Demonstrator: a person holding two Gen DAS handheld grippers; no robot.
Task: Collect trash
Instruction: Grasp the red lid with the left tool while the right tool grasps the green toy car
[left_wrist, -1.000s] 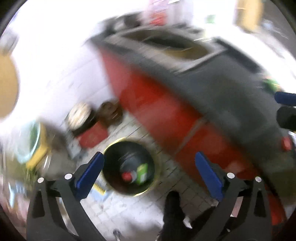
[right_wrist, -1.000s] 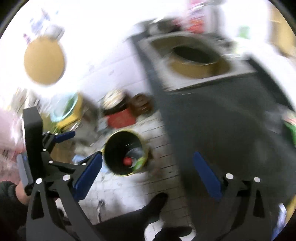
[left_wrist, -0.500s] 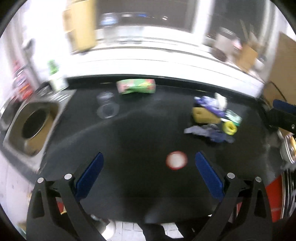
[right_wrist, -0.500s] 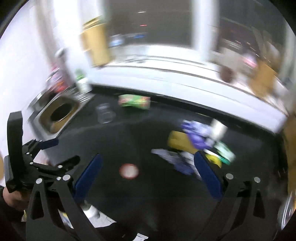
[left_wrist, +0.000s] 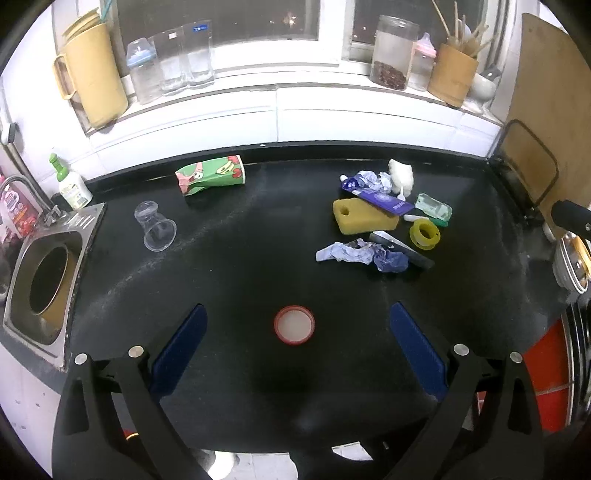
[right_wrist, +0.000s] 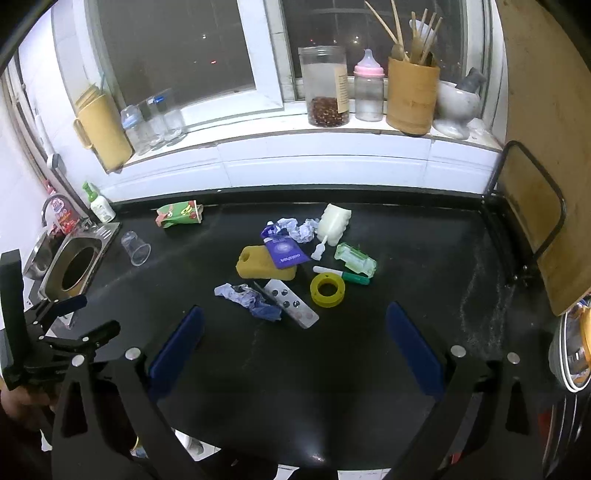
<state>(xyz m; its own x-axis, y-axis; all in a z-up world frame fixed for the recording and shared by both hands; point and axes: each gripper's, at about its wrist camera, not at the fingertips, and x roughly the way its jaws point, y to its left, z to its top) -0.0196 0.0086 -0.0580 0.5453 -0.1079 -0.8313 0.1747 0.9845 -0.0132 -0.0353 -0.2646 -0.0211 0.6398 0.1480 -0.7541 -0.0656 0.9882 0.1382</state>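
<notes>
Hovering above the black countertop (left_wrist: 236, 266) with both tools spread wide and holding nothing: left gripper (left_wrist: 295, 347) directly over a small red-rimmed lid (left_wrist: 294, 325), right gripper (right_wrist: 293, 343) a little short of the main heap of rubbish. Lying between the left blue pads, flat on the counter and apart from everything else, so probably the first piece to collect; thin, stiff and light by the look, hard to pinch from above, better taken across the rim with one pad on each side. Further back, a crumpled bluish paper (right_wrist: 251, 297), soft and nearly weightless, easy to squeeze anywhere in the middle. Touching it, a silvery blister strip (right_wrist: 293, 302), flat and slippery, best gripped on the long edges. Beside these, a yellow sponge (right_wrist: 264, 267) with a purple pouch (right_wrist: 284, 251) resting partly on it, a yellow tape ring (right_wrist: 328, 290), a green marker (right_wrist: 347, 275) and a clear green plastic piece (right_wrist: 355, 258). Near the back wall, a flattened green printed carton (left_wrist: 210, 179), light and crushable, and a clear plastic cup (left_wrist: 155, 227) on its side near the sink (left_wrist: 40, 284), thin and easy to crack if squeezed too much. No bin visible in either view.
</notes>
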